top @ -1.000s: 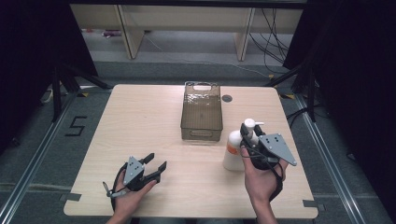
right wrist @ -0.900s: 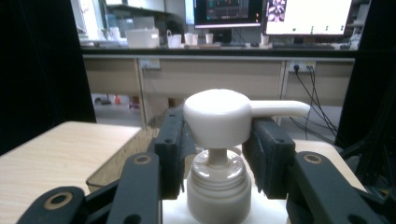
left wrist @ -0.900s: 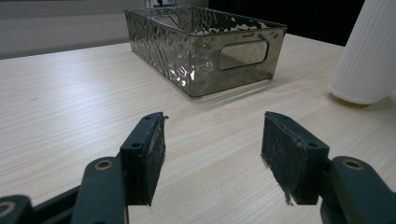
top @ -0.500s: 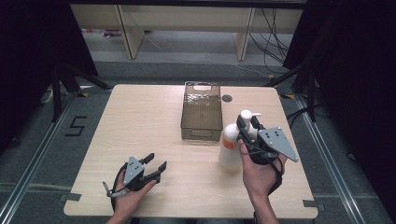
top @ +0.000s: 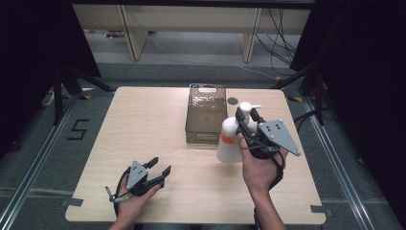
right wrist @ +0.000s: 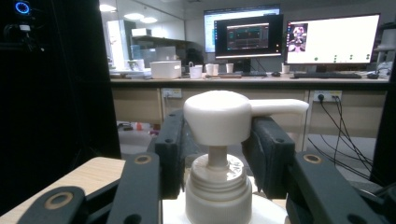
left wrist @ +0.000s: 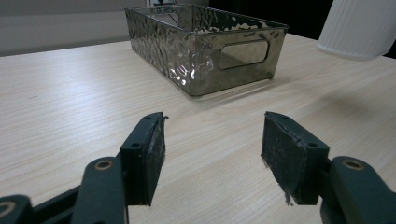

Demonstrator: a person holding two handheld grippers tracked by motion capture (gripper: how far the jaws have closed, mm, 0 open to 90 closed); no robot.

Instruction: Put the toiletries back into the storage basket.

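Pump bottle (top: 229,140), white, is gripped at its neck by the right claw (top: 248,125), whose jaws are pressed on either side below the pump head (right wrist: 223,114). It is held upright just beside the near right corner of the clear bin (top: 206,114), and in the left gripper view its base (left wrist: 358,28) is seen lifted clear of the tabletop (top: 143,124). The left claw (top: 158,170) is rested low at the near left, jaws spread wide with nothing between them.

monitors (right wrist: 289,39) glow above a desk (right wrist: 243,81).
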